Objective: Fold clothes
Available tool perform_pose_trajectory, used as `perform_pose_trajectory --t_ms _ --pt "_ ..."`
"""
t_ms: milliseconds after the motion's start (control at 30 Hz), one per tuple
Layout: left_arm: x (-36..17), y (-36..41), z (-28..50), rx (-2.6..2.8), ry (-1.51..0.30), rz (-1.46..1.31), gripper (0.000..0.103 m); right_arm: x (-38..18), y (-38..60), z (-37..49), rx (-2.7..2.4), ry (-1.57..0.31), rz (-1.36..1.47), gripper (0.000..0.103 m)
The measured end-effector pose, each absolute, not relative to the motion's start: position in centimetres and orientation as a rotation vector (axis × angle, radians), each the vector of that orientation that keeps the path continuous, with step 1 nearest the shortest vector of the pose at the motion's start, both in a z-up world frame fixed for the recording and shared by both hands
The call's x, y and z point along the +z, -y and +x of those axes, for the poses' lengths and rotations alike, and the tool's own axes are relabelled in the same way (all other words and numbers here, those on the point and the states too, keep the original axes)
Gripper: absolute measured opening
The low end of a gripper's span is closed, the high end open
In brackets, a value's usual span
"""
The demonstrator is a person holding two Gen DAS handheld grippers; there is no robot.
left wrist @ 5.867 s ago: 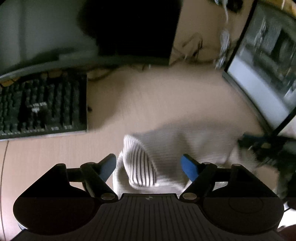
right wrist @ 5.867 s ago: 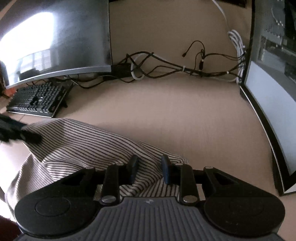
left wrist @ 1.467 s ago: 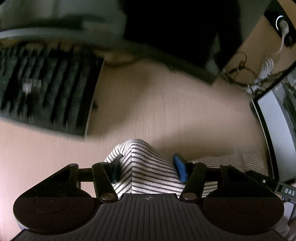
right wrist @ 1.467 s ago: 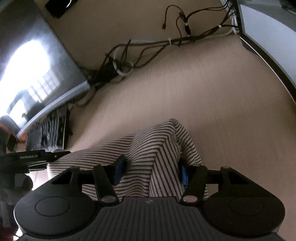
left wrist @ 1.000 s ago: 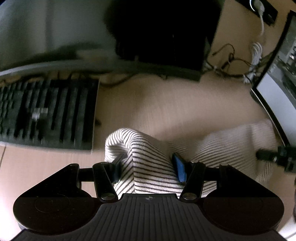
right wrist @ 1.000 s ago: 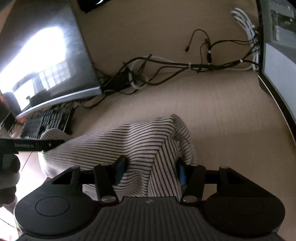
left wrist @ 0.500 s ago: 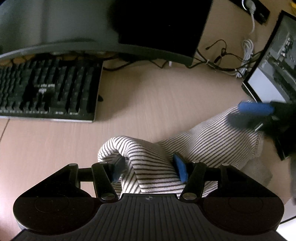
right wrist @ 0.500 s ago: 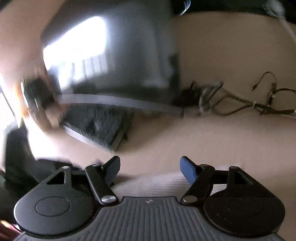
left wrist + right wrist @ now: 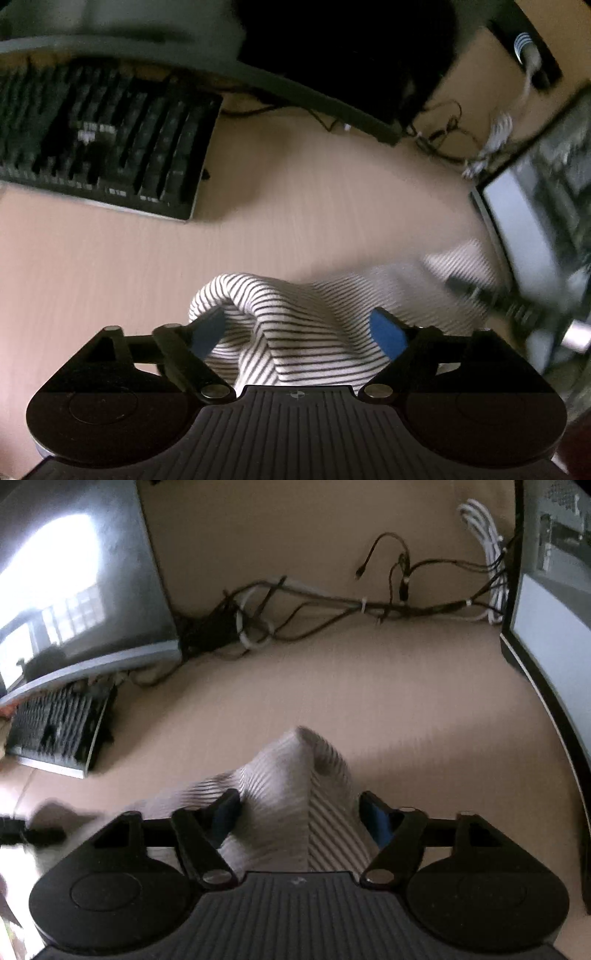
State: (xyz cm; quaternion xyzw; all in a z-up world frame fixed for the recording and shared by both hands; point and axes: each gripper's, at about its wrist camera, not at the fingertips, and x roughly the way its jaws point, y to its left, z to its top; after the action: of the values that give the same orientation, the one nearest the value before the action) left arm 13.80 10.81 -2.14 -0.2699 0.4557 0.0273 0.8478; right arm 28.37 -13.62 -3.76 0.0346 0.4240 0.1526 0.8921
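Observation:
A white garment with thin dark stripes (image 9: 306, 325) lies bunched on the tan desk (image 9: 295, 206). My left gripper (image 9: 297, 330) straddles its raised left fold. Its jaws are opening, and the blue pads (image 9: 388, 332) stand wide beside the cloth without pinching it. In the right wrist view a blurred ridge of the same garment (image 9: 295, 775) rises between the fingers of my right gripper (image 9: 301, 816). Those jaws are closing, and the pads sit right at the cloth's sides. The right gripper (image 9: 517, 310) shows as a dark blur at the garment's far right end.
A black keyboard (image 9: 103, 147) lies at the left under a curved monitor (image 9: 74, 590). A second monitor (image 9: 554, 646) stands along the right edge. Tangled cables (image 9: 332, 605) run along the back wall. Bare desk stretches beyond the garment.
The left jaws have spread wider around the fold and the view has rolled. The right gripper, lifted and swinging half a second ago, is back down over the garment's right end.

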Motion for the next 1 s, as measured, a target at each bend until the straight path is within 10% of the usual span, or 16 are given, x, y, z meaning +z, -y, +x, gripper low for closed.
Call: perform_pose_trajectory --t_ms 300,667,1000 --pt "-3.6 -10.1 17.6 0.122 -1.092 -0.510 0.092 -3.7 14.3 26.0 0.371 -0.857 0.096 0.054" --pt "-2.8 -9.3 22.6 0.123 -1.022 -0.412 0.047 -3.9 14.4 28.4 0.401 -0.829 0.110 0.051" --pt "-1.5 -7.9 22.1 0.120 -0.899 -0.231 0.045 -2.2 14.2 28.3 0.428 -0.718 0.019 0.047"
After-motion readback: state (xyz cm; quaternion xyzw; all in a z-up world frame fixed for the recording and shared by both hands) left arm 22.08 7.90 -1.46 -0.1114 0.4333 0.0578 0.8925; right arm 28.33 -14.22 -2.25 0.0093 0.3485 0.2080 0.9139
